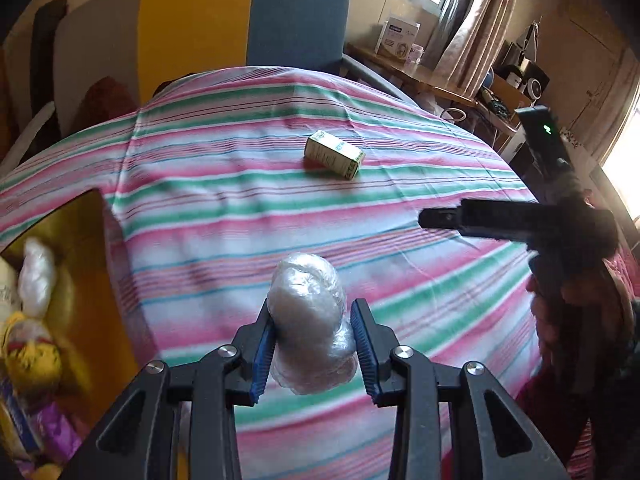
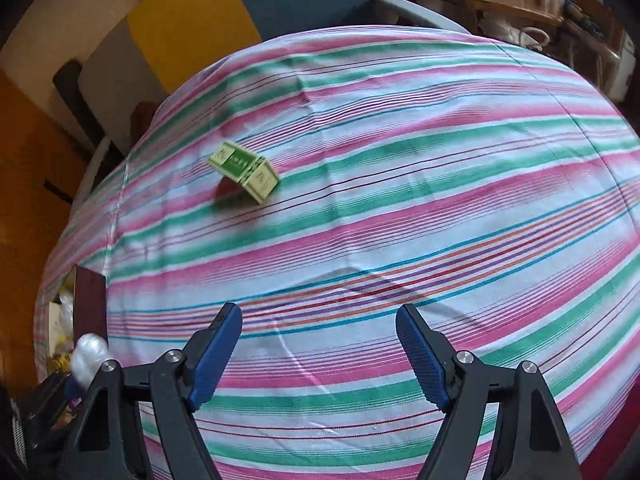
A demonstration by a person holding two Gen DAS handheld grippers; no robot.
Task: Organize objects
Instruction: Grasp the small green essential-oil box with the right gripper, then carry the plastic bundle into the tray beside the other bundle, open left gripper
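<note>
Plastic-wrapped bundle (image 1: 310, 320) in left gripper (image 1: 314, 344)

A crumpled clear plastic bundle (image 1: 310, 320) sits between gripper pads; a green-and-cream carton (image 1: 334, 154) lies flat beyond.

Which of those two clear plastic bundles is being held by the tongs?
The bundle over the striped cloth, pinched between the left tongs: bundle. The other bundle lies loose in the box at the left.
</note>
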